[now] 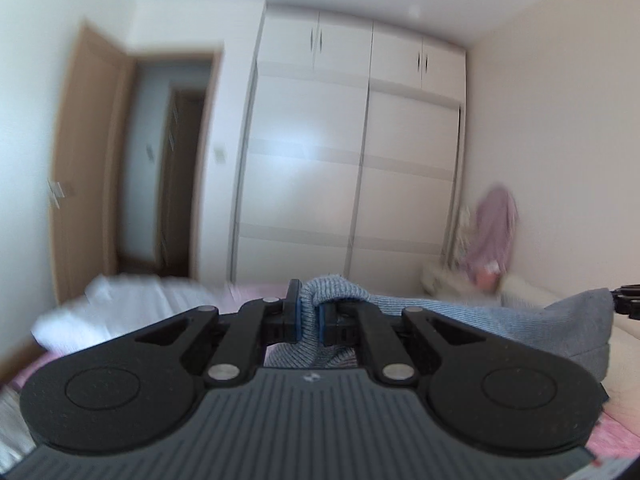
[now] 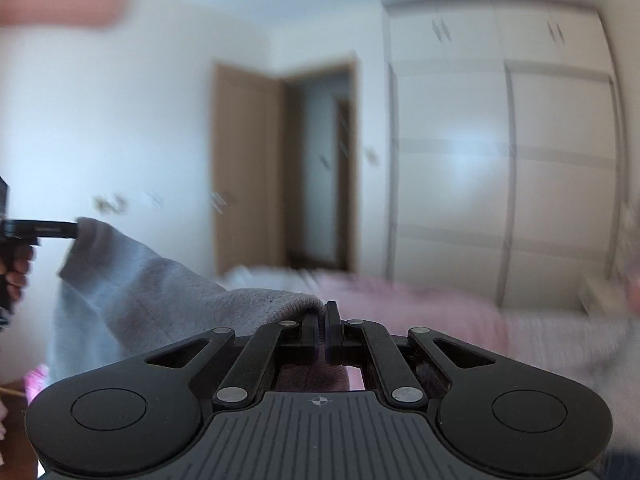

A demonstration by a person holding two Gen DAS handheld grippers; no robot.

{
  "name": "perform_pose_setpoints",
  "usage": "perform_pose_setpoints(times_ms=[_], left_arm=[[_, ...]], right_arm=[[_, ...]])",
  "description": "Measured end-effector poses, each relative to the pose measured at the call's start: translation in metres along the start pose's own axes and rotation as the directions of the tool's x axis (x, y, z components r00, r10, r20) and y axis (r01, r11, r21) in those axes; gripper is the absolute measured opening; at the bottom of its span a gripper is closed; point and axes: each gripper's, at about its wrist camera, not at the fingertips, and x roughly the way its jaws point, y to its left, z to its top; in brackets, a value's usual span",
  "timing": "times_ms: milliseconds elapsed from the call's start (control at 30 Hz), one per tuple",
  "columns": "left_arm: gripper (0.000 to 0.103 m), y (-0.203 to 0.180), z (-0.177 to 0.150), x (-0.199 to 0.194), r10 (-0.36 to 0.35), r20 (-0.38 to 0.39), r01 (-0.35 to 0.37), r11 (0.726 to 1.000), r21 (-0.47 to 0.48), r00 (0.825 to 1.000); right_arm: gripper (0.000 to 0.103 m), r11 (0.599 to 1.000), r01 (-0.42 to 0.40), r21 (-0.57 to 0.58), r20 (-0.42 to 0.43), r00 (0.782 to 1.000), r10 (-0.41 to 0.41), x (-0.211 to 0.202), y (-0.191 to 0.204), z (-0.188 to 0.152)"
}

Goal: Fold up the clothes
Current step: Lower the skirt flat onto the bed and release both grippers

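1. While clamped tight on one corner of the grey-blue knitted garment (image 1: 320, 300), left gripper (image 1: 310, 314) held high above the pink-covered bed (image 2: 420, 300).
2. Right gripper (image 2: 324, 330), jaws pinched on the opposite corner.
3. Stretched between both, probably to straighten before folding.

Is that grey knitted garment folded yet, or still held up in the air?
Held up, not folded: the grey garment hangs stretched between the left gripper and right gripper, above the bed.

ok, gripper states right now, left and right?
Left gripper: closed on a bunched edge of the grey-blue knit garment.
Right gripper: closed, pinching another edge of the same garment.
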Motion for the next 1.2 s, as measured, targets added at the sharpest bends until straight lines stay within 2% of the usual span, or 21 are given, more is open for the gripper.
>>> perform_pose_setpoints(times_ms=[100, 133, 167, 200, 267, 333, 367, 433, 467, 567, 667, 733, 833, 900, 967, 1000, 1033, 1067, 1100, 1167, 1200], left_arm=[[0.007, 0.018, -0.042, 0.1, -0.018, -0.176, 0.016, 1.0, -0.015, 0.984], [0.007, 0.024, -0.061, 0.135, -0.016, -0.239, 0.009, 0.999, -0.032, 0.971], [0.014, 0.031, -0.083, 0.172, -0.021, -0.307, 0.007, 0.999, -0.047, 0.951], [0.023, 0.039, -0.107, 0.214, -0.009, -0.379, -0.013, 0.998, -0.056, 0.926], [0.039, 0.052, -0.164, 0.282, 0.028, -0.518, -0.061, 0.997, -0.047, 0.855], [0.038, 0.063, -0.217, 0.324, 0.087, -0.622, -0.131, 0.991, -0.025, 0.778], [0.039, 0.068, -0.24, 0.335, 0.099, -0.654, -0.152, 0.988, -0.025, 0.75], [0.038, 0.081, -0.279, 0.342, 0.092, -0.699, -0.177, 0.983, -0.05, 0.709], [0.038, 0.091, -0.298, 0.334, 0.058, -0.714, -0.165, 0.983, -0.081, 0.697], [0.032, 0.092, -0.352, 0.319, -0.021, -0.771, -0.108, 0.987, -0.116, 0.637], [0.027, 0.078, -0.392, 0.308, -0.082, -0.808, -0.024, 0.993, -0.118, 0.584], [0.027, 0.075, -0.408, 0.3, -0.144, -0.814, 0.016, 0.987, -0.163, 0.563], [0.027, 0.065, -0.43, 0.317, -0.172, -0.826, 0.072, 0.985, -0.158, 0.536], [0.026, 0.067, -0.439, 0.334, -0.177, -0.822, 0.107, 0.984, -0.142, 0.541], [0.024, 0.068, -0.437, 0.352, -0.179, -0.803, 0.141, 0.983, -0.12, 0.568], [0.015, 0.069, -0.432, 0.363, -0.16, -0.789, 0.15, 0.985, -0.087, 0.594], [0.014, 0.07, -0.426, 0.377, -0.136, -0.775, 0.152, 0.987, -0.052, 0.617], [0.011, 0.073, -0.42, 0.395, -0.11, -0.758, 0.145, 0.989, -0.021, 0.642], [0.011, 0.075, -0.41, 0.412, -0.062, -0.721, 0.116, 0.993, 0.026, 0.691], [0.012, 0.085, -0.383, 0.441, -0.021, -0.628, 0.038, 0.999, 0.015, 0.778], [0.012, 0.091, -0.37, 0.45, 0.004, -0.589, -0.015, 1.0, -0.013, 0.808]], right_arm=[[0.0, 0.99, 0.103, 0.097, -0.176, 0.981, -0.085, 0.097, -0.039, -0.036], [0.0, 0.983, 0.154, 0.097, -0.261, 0.957, -0.124, 0.132, -0.053, -0.054], [0.013, 0.966, 0.239, 0.1, -0.343, 0.92, -0.192, 0.163, -0.067, -0.078], [0.032, 0.945, 0.313, 0.1, -0.421, 0.873, -0.245, 0.19, -0.08, -0.105], [0.037, 0.912, 0.39, 0.123, -0.551, 0.791, -0.264, 0.226, -0.1, -0.151], [0.037, 0.898, 0.405, 0.172, -0.606, 0.763, -0.227, 0.227, -0.108, -0.198], [0.037, 0.896, 0.4, 0.194, -0.626, 0.753, -0.201, 0.225, -0.109, -0.222], [0.037, 0.906, 0.371, 0.202, -0.666, 0.73, -0.15, 0.225, -0.106, -0.258], [0.037, 0.916, 0.352, 0.192, -0.681, 0.72, -0.134, 0.223, -0.102, -0.275], [0.037, 0.949, 0.272, 0.158, -0.688, 0.72, -0.092, 0.213, -0.078, -0.321], [0.036, 0.96, 0.188, 0.209, -0.659, 0.752, -0.004, 0.23, -0.075, -0.354], [0.036, 0.954, 0.153, 0.257, -0.644, 0.763, 0.051, 0.248, -0.077, -0.371], [0.036, 0.952, 0.121, 0.282, -0.651, 0.753, 0.097, 0.274, -0.08, -0.38], [0.033, 0.972, 0.1, 0.213, -0.666, 0.742, 0.07, 0.299, -0.084, -0.385], [0.024, 0.988, 0.104, 0.116, -0.632, 0.775, -0.007, 0.326, -0.096, -0.378], [0.017, 0.988, 0.137, 0.073, -0.607, 0.792, -0.065, 0.34, -0.104, -0.37], [0.017, 0.983, 0.179, 0.039, -0.561, 0.818, -0.126, 0.351, -0.112, -0.356], [0.017, 0.976, 0.211, 0.047, -0.496, 0.854, -0.161, 0.358, -0.122, -0.341], [0.018, 0.961, 0.269, 0.063, -0.428, 0.877, -0.218, 0.361, -0.131, -0.325], [0.018, 0.942, 0.317, 0.112, -0.38, 0.889, -0.254, 0.364, -0.149, -0.299], [0.018, 0.94, 0.311, 0.144, -0.377, 0.895, -0.238, 0.36, -0.156, -0.293]])
